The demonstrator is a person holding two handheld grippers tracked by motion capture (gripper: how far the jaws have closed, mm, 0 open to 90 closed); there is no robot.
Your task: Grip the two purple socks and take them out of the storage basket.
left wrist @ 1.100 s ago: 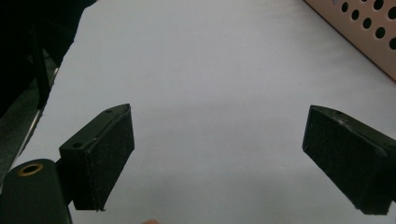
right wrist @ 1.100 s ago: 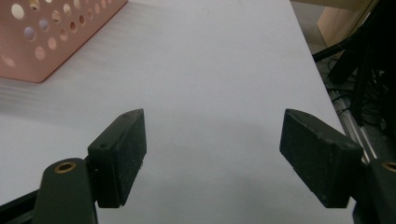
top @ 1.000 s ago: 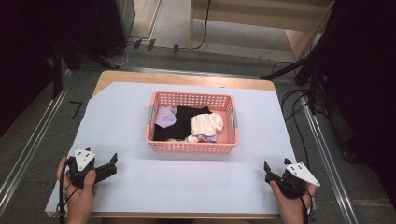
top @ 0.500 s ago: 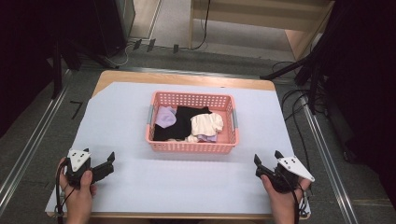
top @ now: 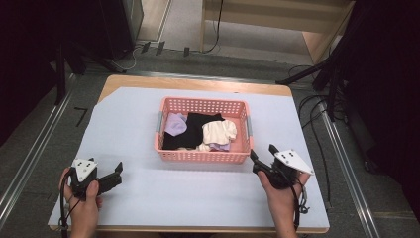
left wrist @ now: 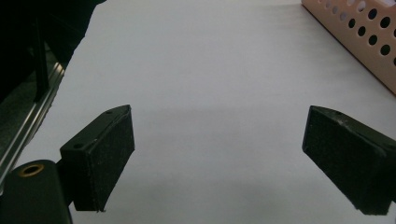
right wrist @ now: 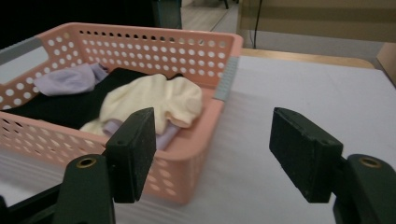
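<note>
The right gripper (top: 262, 154), held in the person's right hand (top: 280, 198), sits just beside the near right corner of the pink basket (top: 198, 154). Its two black jaws stand apart with nothing between them, and they have just been closing a little. Compared with a second ago, this gripper has come in from the near right part of the table toward the basket and is raised slightly; the basket and its contents lie as they did before.

The left gripper (top: 117, 173), in the left hand (top: 81, 206), rests well to the near left of the basket, in the same place as earlier. Its jaws are wide apart over bare white table cover (top: 124, 124), empty, with only the basket's holed side wall showing at the far right of its own view.

The basket lies at the middle of the table, its long axis running left to right across the high view. From the right gripper's own view, the basket's corner is directly ahead of the left jaw, and the jaws point toward a cream garment (right wrist: 154, 100) heaped at the basket's right end. A black cloth (right wrist: 70, 105) spreads across the basket's middle, and a lilac piece (right wrist: 70, 78) lies at its left end.
</note>
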